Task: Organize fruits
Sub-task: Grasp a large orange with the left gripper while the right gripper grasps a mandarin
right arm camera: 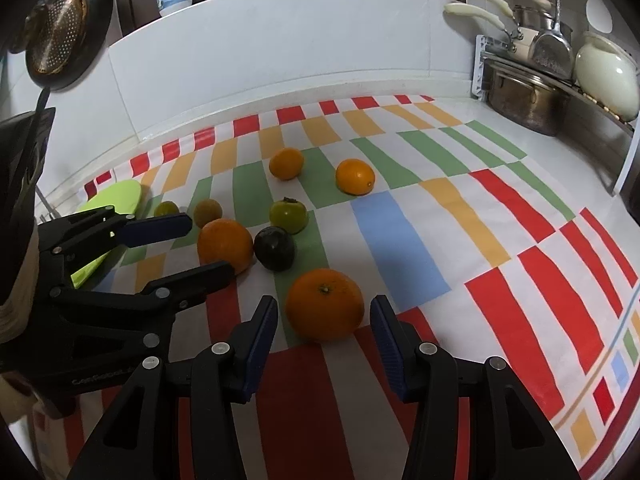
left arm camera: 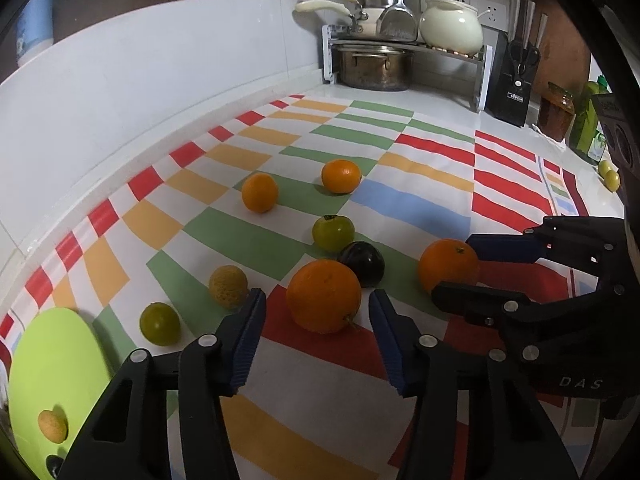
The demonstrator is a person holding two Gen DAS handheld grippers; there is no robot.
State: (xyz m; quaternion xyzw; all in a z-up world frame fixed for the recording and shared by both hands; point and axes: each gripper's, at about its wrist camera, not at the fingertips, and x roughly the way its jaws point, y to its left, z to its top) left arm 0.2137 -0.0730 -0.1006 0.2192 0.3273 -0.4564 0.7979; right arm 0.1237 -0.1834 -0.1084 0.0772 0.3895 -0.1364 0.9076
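Both grippers tilt steeply down, side by side. The left gripper (left arm camera: 316,320) has its jaws apart, pads clear on either side, nothing pinched. The right gripper (right arm camera: 324,320) matches it just alongside: jaws parted, gripping nothing.

A home kitchen is showing here. A white counter (left arm camera: 440,108) is running along a tiled wall, and a metal rack (left arm camera: 404,46) in the corner is holding pots (left arm camera: 374,68), pans and a cream crock (left arm camera: 452,26). A knife block (left arm camera: 516,80) and bottles (left arm camera: 588,120) are standing beside it, a strainer (right arm camera: 56,36) is hanging on the wall, and a striped cloth (right arm camera: 400,240) is covering the counter.
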